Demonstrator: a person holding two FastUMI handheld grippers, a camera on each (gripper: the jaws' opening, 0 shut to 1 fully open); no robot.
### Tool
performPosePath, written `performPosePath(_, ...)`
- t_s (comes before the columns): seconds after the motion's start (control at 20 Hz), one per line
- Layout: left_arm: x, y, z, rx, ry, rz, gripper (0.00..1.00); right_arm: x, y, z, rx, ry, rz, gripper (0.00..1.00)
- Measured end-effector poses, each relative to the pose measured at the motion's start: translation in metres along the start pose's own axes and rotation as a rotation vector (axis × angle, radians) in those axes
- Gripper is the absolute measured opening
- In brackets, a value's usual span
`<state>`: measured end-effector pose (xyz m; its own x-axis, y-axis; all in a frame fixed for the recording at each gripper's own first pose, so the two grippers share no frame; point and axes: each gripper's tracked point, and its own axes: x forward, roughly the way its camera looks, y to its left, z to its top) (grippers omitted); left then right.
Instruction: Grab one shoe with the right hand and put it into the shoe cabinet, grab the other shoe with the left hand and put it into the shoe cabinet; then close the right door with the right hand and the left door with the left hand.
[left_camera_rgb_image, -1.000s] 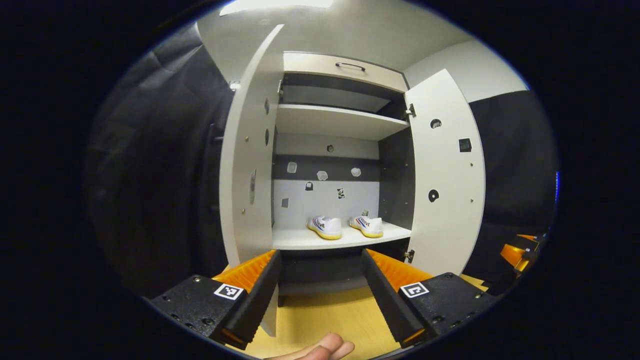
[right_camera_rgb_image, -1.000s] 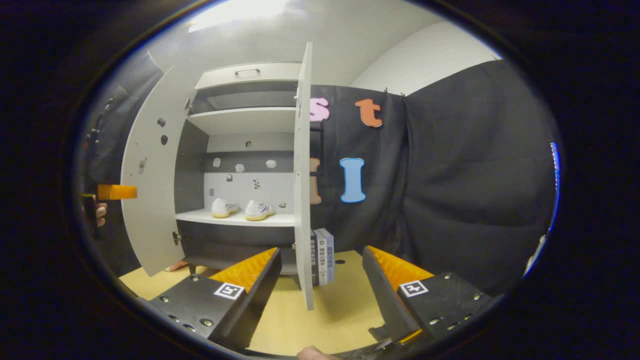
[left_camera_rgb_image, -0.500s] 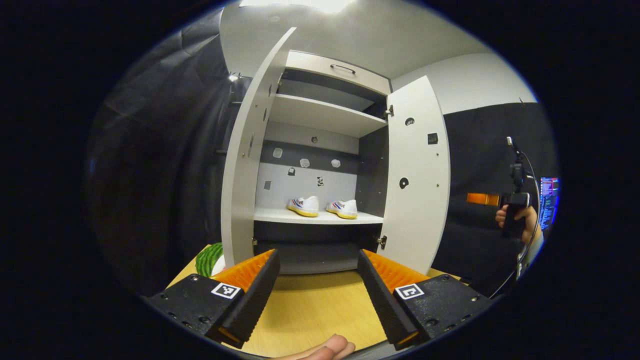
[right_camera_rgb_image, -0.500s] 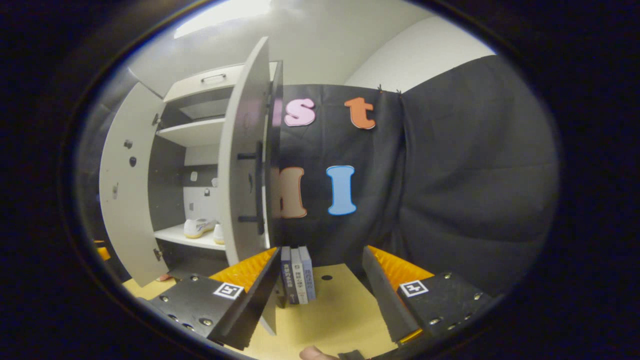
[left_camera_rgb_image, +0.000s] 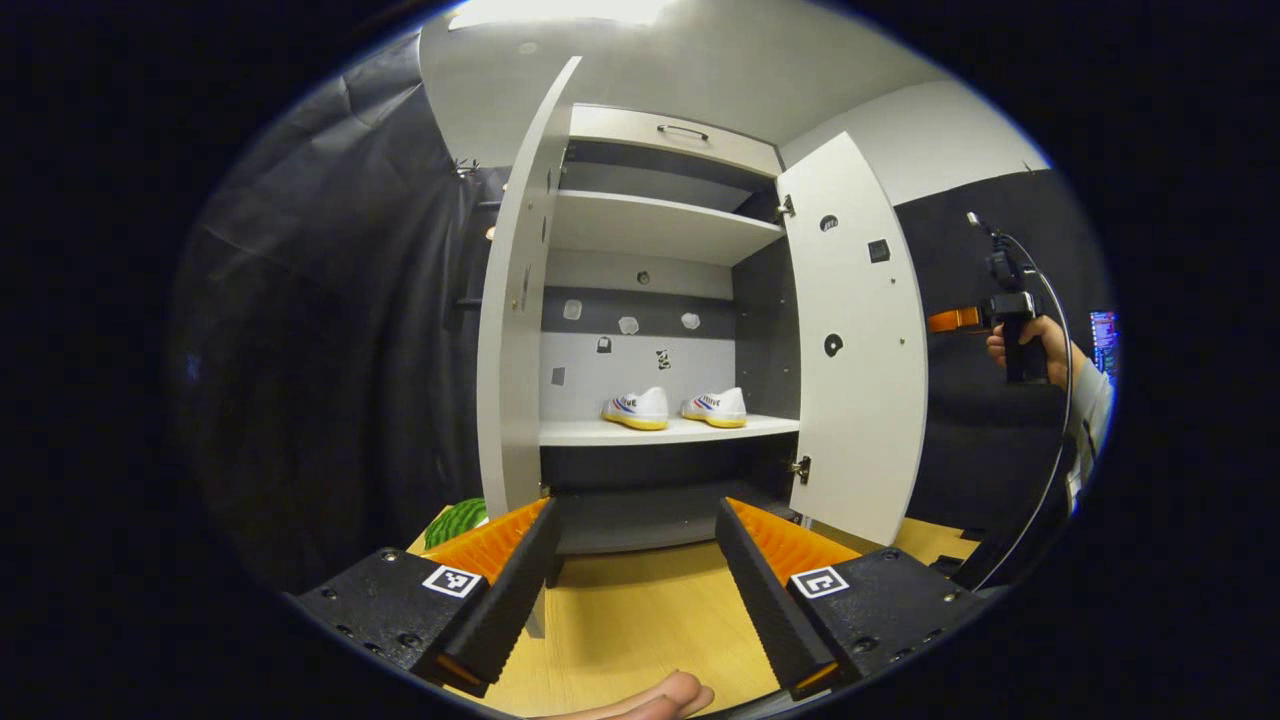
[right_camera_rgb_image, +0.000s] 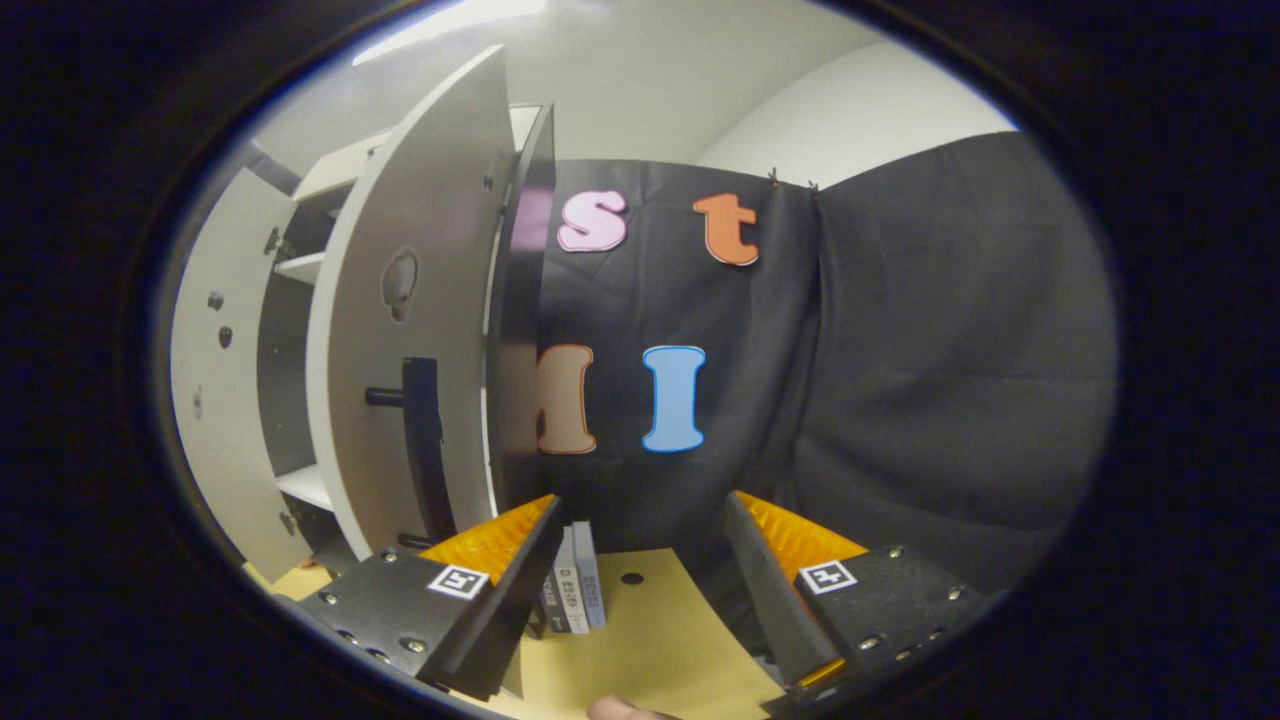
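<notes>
the left gripper (left_camera_rgb_image: 632, 580) is open, with a wide gap between its two fingers and nothing held in it. it hangs over the yellow wood table (left_camera_rgb_image: 640, 620). a bit of the person's hand (left_camera_rgb_image: 650, 700) peeks in at the very bottom of the left gripper view.

just past its fingers stands the shoe cabinet (left_camera_rgb_image: 665, 330) with both doors open. the left door (left_camera_rgb_image: 515, 330) swings out on one side and the right door (left_camera_rgb_image: 860, 340) on the other. inside, on the low shelf (left_camera_rgb_image: 665, 431), sit two white shoes with yellow soles. the left shoe (left_camera_rgb_image: 637, 408) and the right shoe (left_camera_rgb_image: 716, 407) are side by side, close but not touching. one more shelf sits higher up, and a drawer with a small handle (left_camera_rgb_image: 682, 131) is at the top. a green striped thing (left_camera_rgb_image: 455, 522) like a watermelon peeks out by the foot of the left door.

far off past the right door, the person's other hand (left_camera_rgb_image: 1020, 345) holds the right gripper (left_camera_rgb_image: 955, 320) up in the air.

the right gripper (right_camera_rgb_image: 640, 590) is open too, and it holds nothing. in the right gripper view it is near the outside of the right door (right_camera_rgb_image: 420, 330), not touching it. the door's dark bar handle (right_camera_rgb_image: 420, 440) is a little way ahead of the left finger. a few books (right_camera_rgb_image: 575, 590) stand upright on the table (right_camera_rgb_image: 650, 650) between the fingers, farther back, by the black cloth wall (right_camera_rgb_image: 900, 380).
</notes>
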<state>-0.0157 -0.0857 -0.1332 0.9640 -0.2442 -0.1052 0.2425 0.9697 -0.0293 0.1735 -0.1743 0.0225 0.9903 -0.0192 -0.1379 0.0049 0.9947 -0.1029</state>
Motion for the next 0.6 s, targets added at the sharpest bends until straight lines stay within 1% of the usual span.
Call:
performPosePath(0.05, 0.001, 0.002, 0.0, 0.002, 0.001, 0.004, 0.97, 0.003, 0.003, 0.001, -0.001, 0.006, -0.003, 0.95)
performPosePath(0.1, 0.001, 0.006, 0.0, 0.01, 0.0, 0.012, 0.97, 0.006, 0.007, 0.002, 0.001, 0.007, -0.001, 0.97)
performPosePath(0.15, 0.002, 0.011, 0.001, 0.02, -0.002, 0.021, 0.97, 0.009, 0.012, 0.005, 0.001, 0.003, 0.001, 0.97)
performPosePath(0.2, 0.003, 0.012, 0.003, 0.032, -0.008, 0.022, 0.93, 0.011, 0.019, 0.009, 0.0, -0.003, 0.007, 0.97)
performPosePath(0.25, 0.004, 0.016, 0.006, 0.037, -0.019, 0.026, 0.97, 0.011, 0.029, 0.01, -0.007, 0.002, 0.018, 0.95)
performPosePath(0.3, 0.004, 0.022, 0.006, 0.036, -0.023, 0.038, 0.94, 0.01, 0.04, 0.011, -0.023, 0.007, 0.03, 0.95)
performPosePath(0.35, 0.004, 0.026, 0.004, 0.037, -0.022, 0.039, 0.96, 0.014, 0.038, 0.011, -0.048, 0.009, 0.011, 0.99)
performPosePath(0.4, 0.003, 0.028, 0.002, 0.037, -0.019, 0.038, 0.97, 0.005, 0.042, 0.019, -0.048, 0.003, -0.003, 0.92)
performPosePath(0.45, 0.003, 0.03, 0.0, 0.041, -0.015, 0.042, 0.96, 0.002, 0.046, 0.023, -0.055, 0.0, -0.011, 0.91)
performPosePath(0.5, 0.004, 0.03, -0.002, 0.044, -0.011, 0.042, 0.96, 0.0, 0.049, 0.022, -0.056, 0.001, -0.014, 0.88)
performPosePath(0.6, 0.002, 0.028, -0.004, 0.042, -0.001, 0.033, 0.96, -0.001, 0.06, 0.018, -0.019, 0.012, 0.007, 0.89)
